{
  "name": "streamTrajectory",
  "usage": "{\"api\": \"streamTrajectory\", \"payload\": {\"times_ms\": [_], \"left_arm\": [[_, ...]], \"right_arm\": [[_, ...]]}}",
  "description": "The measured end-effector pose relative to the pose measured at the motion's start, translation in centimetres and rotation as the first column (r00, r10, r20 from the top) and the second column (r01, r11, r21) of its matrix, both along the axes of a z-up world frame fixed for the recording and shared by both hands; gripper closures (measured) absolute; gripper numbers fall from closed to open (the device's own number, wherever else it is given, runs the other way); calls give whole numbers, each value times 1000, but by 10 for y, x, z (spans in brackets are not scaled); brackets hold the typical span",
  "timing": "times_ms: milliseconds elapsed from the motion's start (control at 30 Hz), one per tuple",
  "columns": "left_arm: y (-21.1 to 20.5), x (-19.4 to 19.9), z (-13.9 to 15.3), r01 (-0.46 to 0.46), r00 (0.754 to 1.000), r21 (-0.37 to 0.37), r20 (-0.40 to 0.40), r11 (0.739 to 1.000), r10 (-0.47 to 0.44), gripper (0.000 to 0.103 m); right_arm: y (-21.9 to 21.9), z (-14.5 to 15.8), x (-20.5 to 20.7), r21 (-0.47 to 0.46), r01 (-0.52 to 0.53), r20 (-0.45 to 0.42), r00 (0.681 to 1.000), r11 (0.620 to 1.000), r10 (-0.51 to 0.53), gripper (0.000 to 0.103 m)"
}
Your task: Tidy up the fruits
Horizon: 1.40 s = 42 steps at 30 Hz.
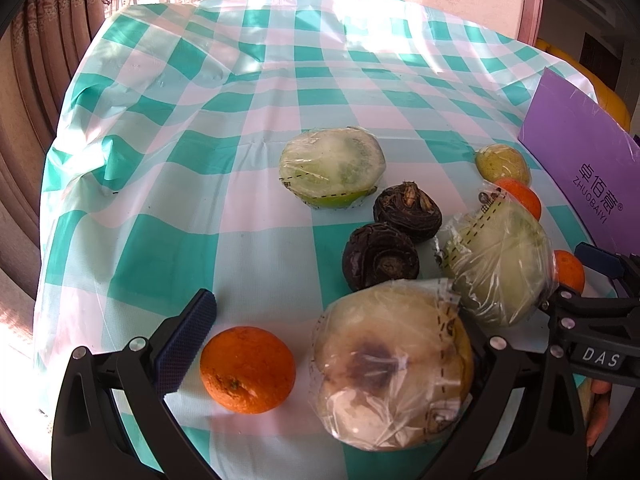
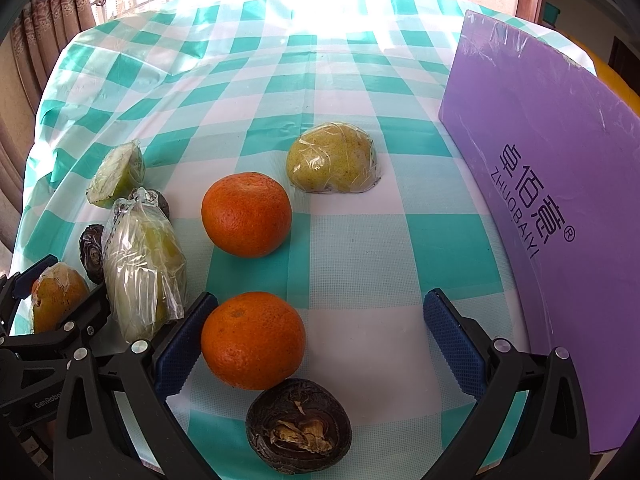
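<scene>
Left claw (image 1: 340, 344) spread wide around orange (image 1: 248, 369) and wrapped fruit (image 1: 390, 364), neither gripped. Right claw (image 2: 320, 344) spread, orange (image 2: 252, 340) betw. pads, prob. lined up for pickup.

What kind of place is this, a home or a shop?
Probably a home, likely a dining area. A round table under a teal checked tablecloth stands by a window with patterned curtains. Loose oranges and plastic-wrapped fruit halves lie on it.

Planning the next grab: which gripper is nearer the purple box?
Right. The right gripper is open beside the purple box, which stands just to its right. The left gripper sits further left, beyond the wrapped fruit.
</scene>
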<state>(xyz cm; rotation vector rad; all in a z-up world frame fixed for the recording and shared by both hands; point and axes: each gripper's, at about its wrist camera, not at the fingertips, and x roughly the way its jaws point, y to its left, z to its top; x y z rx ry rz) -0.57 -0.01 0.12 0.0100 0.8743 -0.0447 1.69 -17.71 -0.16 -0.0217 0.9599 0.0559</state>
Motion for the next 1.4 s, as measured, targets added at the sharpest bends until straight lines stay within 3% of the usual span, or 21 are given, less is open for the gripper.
{"api": "streamTrajectory", "payload": {"times_ms": [333, 633, 833, 1100, 1400], "left_arm": [[6, -12, 4, 55, 998, -79, 5, 995, -55, 2], [16, -35, 8, 104, 994, -179, 35, 978, -100, 2], [20, -52, 14, 150, 987, -224, 94, 963, -132, 2], [25, -66, 19, 194, 975, -280, 160, 940, -154, 2], [25, -78, 29, 209, 960, -257, 236, 944, -148, 2]], "right_arm": [[1, 2, -10, 7, -98, -33, 995, 995, 98, 4], [-24, 10, -24, 262, -136, 0, 990, 955, 141, 4], [-33, 12, -33, 336, -154, 22, 988, 929, 155, 4], [-21, 19, -46, 289, -220, 72, 975, 932, 208, 4], [-10, 22, -54, 264, -289, 97, 957, 920, 272, 4]]}}
